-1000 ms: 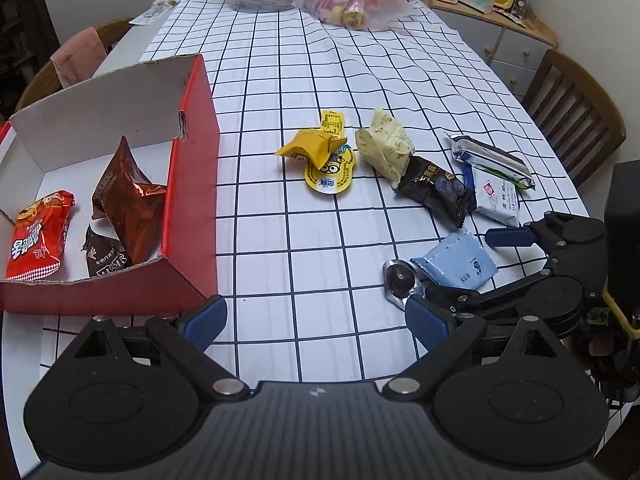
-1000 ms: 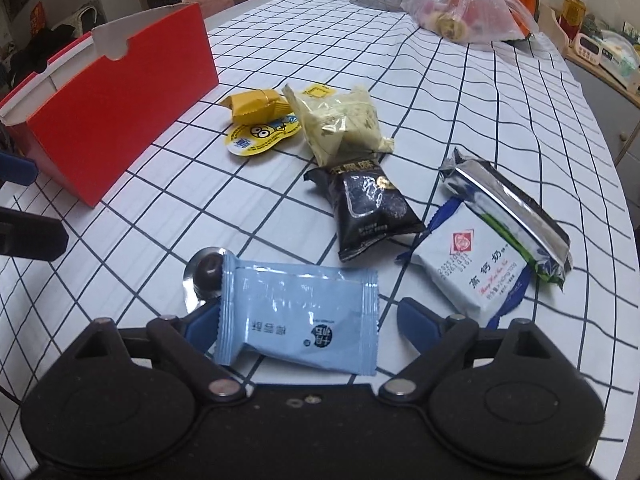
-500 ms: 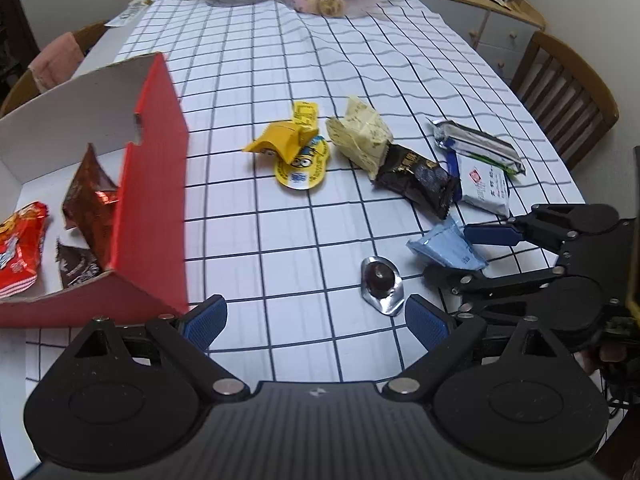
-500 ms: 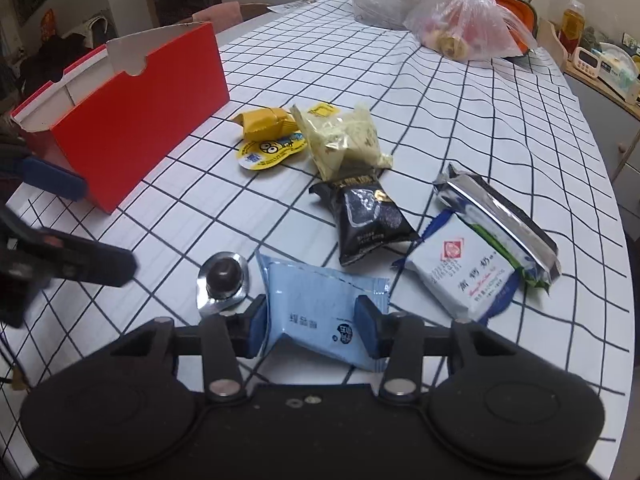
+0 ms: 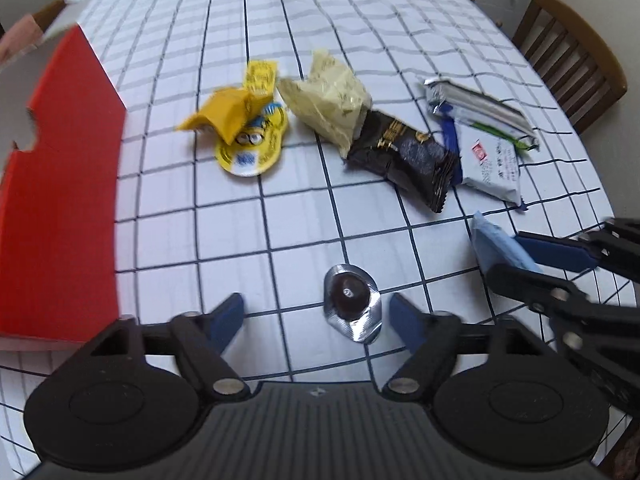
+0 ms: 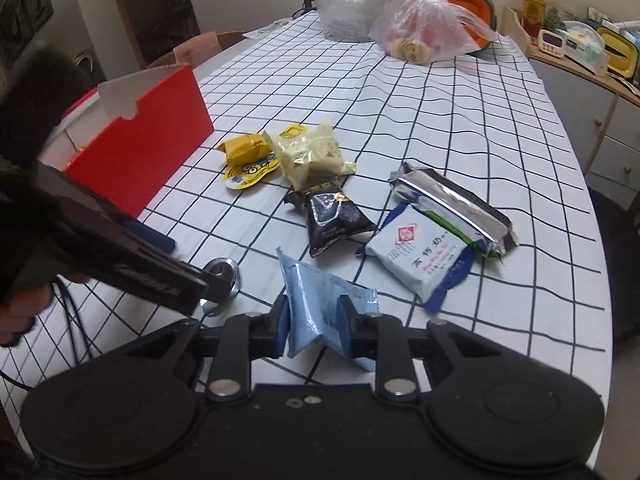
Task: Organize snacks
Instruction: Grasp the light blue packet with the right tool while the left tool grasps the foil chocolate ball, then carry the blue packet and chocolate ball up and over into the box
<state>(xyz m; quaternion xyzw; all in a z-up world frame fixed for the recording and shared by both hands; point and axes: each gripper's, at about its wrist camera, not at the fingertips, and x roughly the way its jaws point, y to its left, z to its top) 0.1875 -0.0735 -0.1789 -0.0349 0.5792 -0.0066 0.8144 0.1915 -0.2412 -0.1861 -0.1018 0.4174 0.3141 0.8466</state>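
Right wrist view shows your right gripper [image 6: 312, 330] closing, pinching the blue packet [image 6: 320, 300]; left view shows left fingers [image 5: 230, 316] closing around the foil chocolate [image 5: 352, 300], bare worktop [image 5: 200, 240] toward the red box [image 5: 60, 208].

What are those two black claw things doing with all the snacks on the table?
A person is sorting snacks into the red box. The right gripper has pinched the light blue packet, its jaws closing on it. The left gripper is closing around the foil-cupped chocolate, not yet touching it. The yellow, pale, black and white packets lie loose on the checked tablecloth.
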